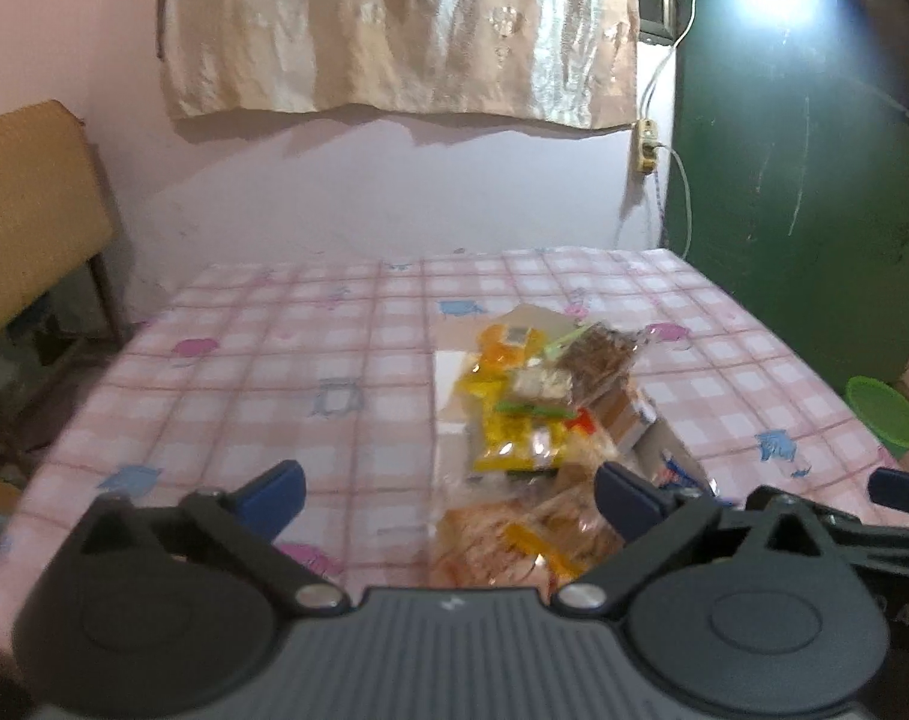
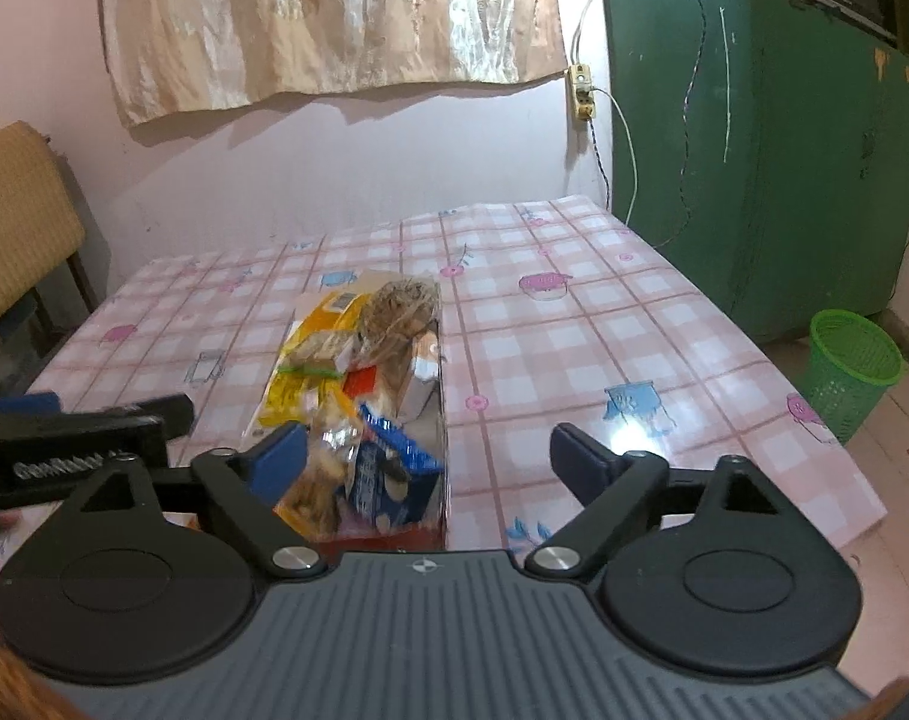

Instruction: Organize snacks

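A long cardboard box (image 2: 443,420) full of snack packets stands on the pink checked table (image 2: 574,324). It holds yellow packets (image 2: 310,360), a brown packet (image 2: 400,312) and a blue carton (image 2: 388,480). In the left wrist view the same pile (image 1: 532,414) lies ahead to the right, with an orange packet (image 1: 502,546) nearest. My left gripper (image 1: 448,498) is open and empty above the table, just left of the box. My right gripper (image 2: 427,459) is open and empty over the box's near end. The left gripper also shows at the left of the right wrist view (image 2: 82,426).
A green mesh bin (image 2: 850,372) stands on the floor to the right of the table. A green cabinet (image 2: 754,150) stands behind it. A wooden chair (image 2: 16,228) stands at the left. A curtain (image 2: 334,18) hangs on the pink wall.
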Demonstrator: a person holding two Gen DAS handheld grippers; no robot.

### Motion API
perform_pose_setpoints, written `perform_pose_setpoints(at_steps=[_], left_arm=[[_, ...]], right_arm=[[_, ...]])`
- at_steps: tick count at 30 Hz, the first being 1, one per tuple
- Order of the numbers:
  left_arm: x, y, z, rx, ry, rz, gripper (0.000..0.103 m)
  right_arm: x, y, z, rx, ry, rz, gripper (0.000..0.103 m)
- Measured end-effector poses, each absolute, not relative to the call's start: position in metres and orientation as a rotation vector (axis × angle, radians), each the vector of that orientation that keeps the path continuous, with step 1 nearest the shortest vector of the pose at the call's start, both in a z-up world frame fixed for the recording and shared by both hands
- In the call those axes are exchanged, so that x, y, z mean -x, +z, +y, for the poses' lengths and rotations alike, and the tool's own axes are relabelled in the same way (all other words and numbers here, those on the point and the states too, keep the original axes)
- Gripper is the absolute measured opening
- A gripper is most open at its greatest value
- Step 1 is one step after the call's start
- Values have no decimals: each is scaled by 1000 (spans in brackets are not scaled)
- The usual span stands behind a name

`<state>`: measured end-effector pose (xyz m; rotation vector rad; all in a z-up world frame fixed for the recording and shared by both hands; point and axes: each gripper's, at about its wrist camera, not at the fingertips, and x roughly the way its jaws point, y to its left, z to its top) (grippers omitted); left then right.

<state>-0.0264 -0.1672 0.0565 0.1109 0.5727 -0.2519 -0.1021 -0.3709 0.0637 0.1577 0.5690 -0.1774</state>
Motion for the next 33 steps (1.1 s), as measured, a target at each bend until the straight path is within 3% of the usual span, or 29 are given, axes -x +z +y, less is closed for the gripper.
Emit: perform_pose_setpoints(at_steps=[33], left_arm=[[67, 46, -156, -149, -178, 572, 102]], right_arm=[[141, 45, -352, -125, -155, 598, 103]])
